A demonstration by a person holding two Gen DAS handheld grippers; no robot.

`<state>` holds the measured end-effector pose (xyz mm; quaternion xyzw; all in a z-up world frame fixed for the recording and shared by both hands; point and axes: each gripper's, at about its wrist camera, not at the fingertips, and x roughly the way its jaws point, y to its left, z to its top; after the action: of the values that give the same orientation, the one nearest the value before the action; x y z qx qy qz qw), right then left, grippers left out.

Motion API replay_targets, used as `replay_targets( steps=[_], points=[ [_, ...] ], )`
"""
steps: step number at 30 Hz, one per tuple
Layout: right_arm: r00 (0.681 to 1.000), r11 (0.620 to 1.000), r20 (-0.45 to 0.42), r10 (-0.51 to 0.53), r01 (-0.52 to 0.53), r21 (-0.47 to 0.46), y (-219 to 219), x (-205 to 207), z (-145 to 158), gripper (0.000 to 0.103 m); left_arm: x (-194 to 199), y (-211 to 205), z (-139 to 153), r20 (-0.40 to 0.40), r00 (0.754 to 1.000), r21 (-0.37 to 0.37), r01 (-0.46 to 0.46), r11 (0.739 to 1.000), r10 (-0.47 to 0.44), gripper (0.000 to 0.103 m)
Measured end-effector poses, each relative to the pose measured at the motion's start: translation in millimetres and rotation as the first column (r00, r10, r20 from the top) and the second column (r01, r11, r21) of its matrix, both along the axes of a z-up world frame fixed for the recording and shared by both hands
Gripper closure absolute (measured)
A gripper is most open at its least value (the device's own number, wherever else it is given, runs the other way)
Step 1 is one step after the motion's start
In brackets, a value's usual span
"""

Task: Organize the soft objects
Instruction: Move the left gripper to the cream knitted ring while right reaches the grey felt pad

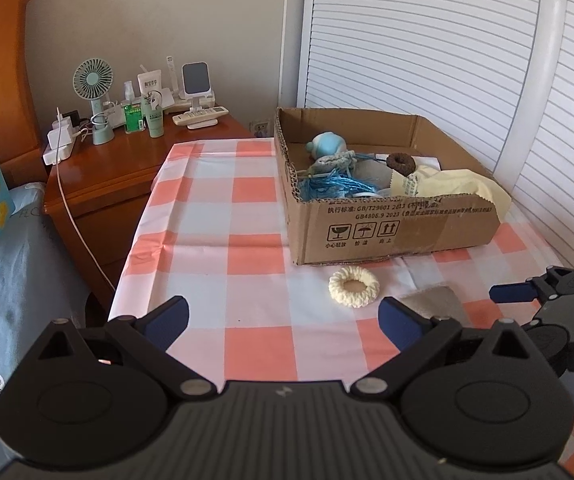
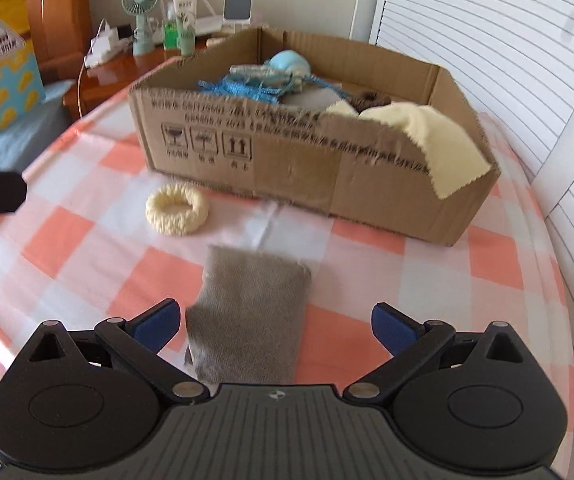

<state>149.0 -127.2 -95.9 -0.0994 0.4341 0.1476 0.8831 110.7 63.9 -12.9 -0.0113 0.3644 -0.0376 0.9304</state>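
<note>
Right gripper (image 2: 273, 326), fingers spread, straddles the grey cloth (image 2: 249, 316); closing too high could pinch only the tablecloth (image 2: 367, 276).

Ahead of the left tongs (image 1: 283, 326), jaws spread, the checkered counter (image 1: 215, 216) lies bare up to the cream knitted ring (image 1: 354, 287). Beyond the ring, the cardboard box (image 1: 399, 224) wall blocks forward travel. Between the spread jaws of the right tongs (image 2: 275, 326) lies the grey folded cloth (image 2: 251, 320); bare counter flanks it on both sides.
</note>
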Motion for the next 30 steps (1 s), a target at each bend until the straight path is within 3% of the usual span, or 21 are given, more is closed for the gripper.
replay_targets(
  steps=[7, 14, 23, 27, 30],
  points=[
    [0.997, 0.997, 0.013, -0.071, 0.071, 0.020, -16.2, 1.4, -6.3, 0.000, 9.0, -10.1, -5.2, -0.018, 0.999, 0.030, 0.030, 0.999, -0.029, 0.002],
    [0.972, 0.971, 0.013, -0.235, 0.234, 0.039, -53.7, 12.0, -9.2, 0.000, 28.3, -27.4, -12.2, -0.063, 0.995, 0.050, 0.083, 0.995, -0.080, 0.002],
    [0.979, 0.980, 0.058, -0.198, 0.195, 0.048, -59.5, 5.2, -11.6, 0.000, 69.2, -61.4, -39.7, -0.113, 0.987, 0.089, 0.127, 0.988, -0.117, 0.002],
    [0.982, 0.983, 0.057, -0.179, 0.176, 0.049, -60.7, 4.1, -11.4, 0.000, 88.7, -71.7, -61.7, -0.151, 0.985, 0.125, 0.105, 0.987, -0.086, 0.002],
    [0.982, 0.983, 0.064, -0.177, 0.174, 0.051, -61.0, 3.2, -12.4, 0.000, 95.6, -70.4, -71.9, -0.157, 0.986, 0.108, 0.076, 0.991, -0.059, 0.000]
  ],
)
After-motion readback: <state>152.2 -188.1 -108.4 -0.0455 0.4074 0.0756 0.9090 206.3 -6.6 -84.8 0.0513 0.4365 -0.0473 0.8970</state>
